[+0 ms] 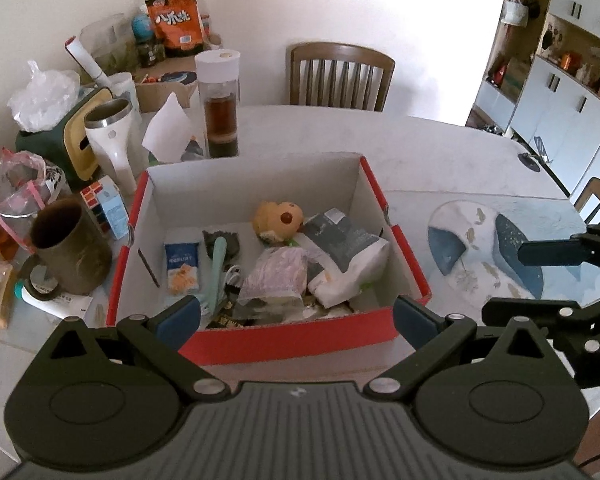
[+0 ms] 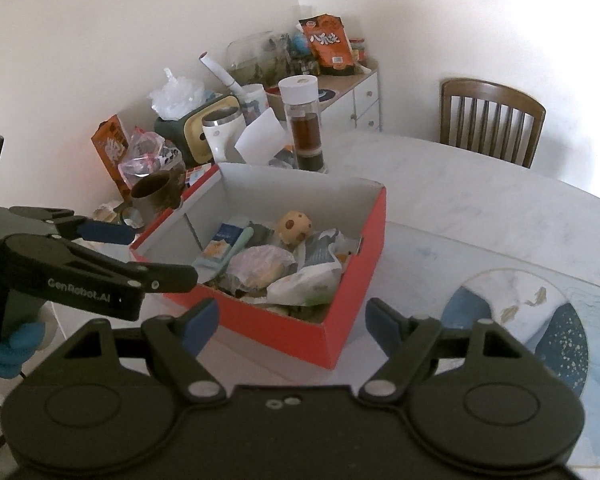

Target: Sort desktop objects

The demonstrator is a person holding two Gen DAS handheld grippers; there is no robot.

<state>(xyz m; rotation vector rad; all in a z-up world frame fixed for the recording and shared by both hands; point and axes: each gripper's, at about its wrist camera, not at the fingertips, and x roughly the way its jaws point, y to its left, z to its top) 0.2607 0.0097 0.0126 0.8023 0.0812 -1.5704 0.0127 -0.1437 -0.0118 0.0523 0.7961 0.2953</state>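
Note:
A red cardboard box [image 1: 412,268] [image 2: 352,288] with white inner walls stands on the table, holding several small things: a yellow spotted toy [image 1: 278,216] [image 2: 296,226], snack packets, a mint-green handle and a grey-white bag [image 1: 348,256]. My left gripper [image 1: 296,320] hangs just before the box's near wall, jaws wide open and empty. My right gripper [image 2: 292,320] hovers before the box's near corner, also open and empty. The left gripper [image 2: 120,252] shows from the side in the right wrist view, held by a hand in a blue glove [image 2: 12,348].
Left of the box crowd a dark mug [image 1: 66,248], a puzzle cube [image 1: 96,196], a white tumbler [image 1: 112,136], a tall tea bottle [image 1: 220,104], a tissue holder and bags. A blue-and-white round mat [image 1: 484,248] lies right of the box. Wooden chairs [image 1: 340,76] stand behind the table.

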